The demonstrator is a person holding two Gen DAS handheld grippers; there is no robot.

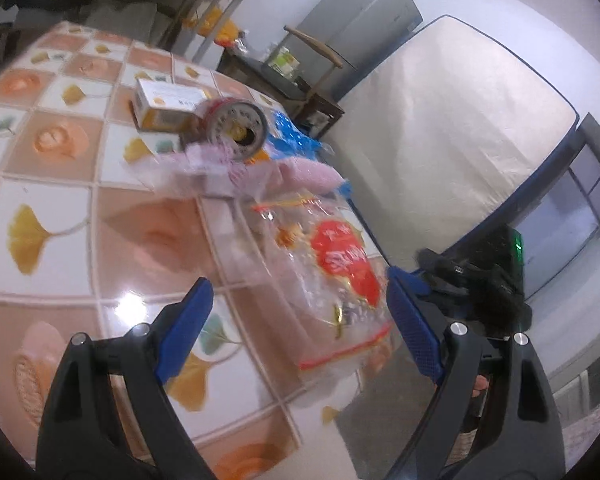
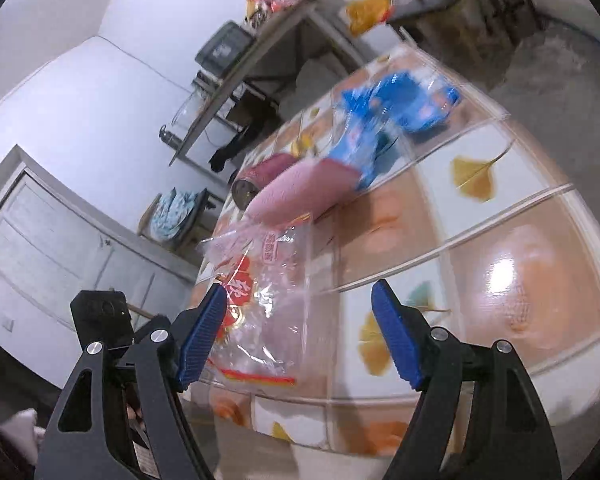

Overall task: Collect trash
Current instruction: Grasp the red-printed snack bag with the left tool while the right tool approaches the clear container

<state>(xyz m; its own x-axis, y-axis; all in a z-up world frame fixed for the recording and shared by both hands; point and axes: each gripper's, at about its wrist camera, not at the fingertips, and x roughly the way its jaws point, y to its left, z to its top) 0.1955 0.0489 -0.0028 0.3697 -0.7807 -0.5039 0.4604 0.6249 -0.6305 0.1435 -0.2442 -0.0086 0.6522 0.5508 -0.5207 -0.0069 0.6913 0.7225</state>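
A: Where's the trash?
B: All on the desk point(image 1: 52, 184), the one with the tiled leaf-pattern cover. Clear plastic bag point(image 1: 332, 280) with a red label lies flat near the desk edge, right in front of both grippers. Beyond it a pink wrapper point(image 1: 300, 172), then a blue wrapper point(image 1: 292, 136). A can point(image 1: 236, 128) lies on its side next to a small white-and-yellow box point(image 1: 164, 104), further in.

A: Left gripper?
B: Left gripper point(image 1: 300, 312) is spread wide, nothing pinched. The clear bag shows between its blue fingers point(image 1: 188, 320) but the pads don't touch it.

A: Right one?
B: Right gripper point(image 2: 300, 332) is also spread apart and holds nothing. Same clear bag sits below it; the left-hand pad point(image 2: 204, 332) overlaps the bag's red label in that view, can't tell if it touches. Picture is motion-blurred.

A: Anything else in view?
B: The right gripper's body point(image 1: 484, 276) shows at the right of the left wrist view, off the desk edge. A mattress point(image 1: 460, 128) leans against the wall behind, and a grey cabinet point(image 1: 364, 16) stands beside it.
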